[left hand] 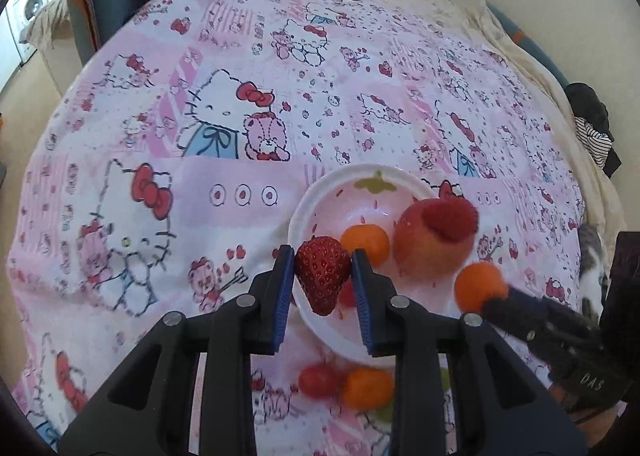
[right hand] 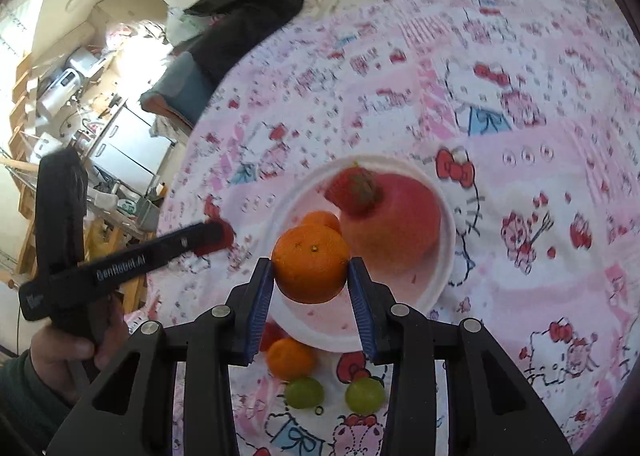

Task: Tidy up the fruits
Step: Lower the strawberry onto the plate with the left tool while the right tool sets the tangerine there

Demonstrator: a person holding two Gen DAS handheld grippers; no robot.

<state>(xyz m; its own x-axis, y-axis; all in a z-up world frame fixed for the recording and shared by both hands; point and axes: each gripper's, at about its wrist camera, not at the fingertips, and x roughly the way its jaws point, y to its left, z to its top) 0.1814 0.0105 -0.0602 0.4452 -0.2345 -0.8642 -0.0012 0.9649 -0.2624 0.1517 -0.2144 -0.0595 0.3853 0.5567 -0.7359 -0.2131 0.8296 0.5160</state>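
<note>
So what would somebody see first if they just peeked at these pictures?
Probably the fruit pinched in the two grippers: the left gripper holds a red strawberry and the right gripper holds an orange mandarin, both above the white bowl. Next comes the big pinkish apple in that bowl, with another strawberry on it, and the pink cartoon-cat cloth underneath.
</note>
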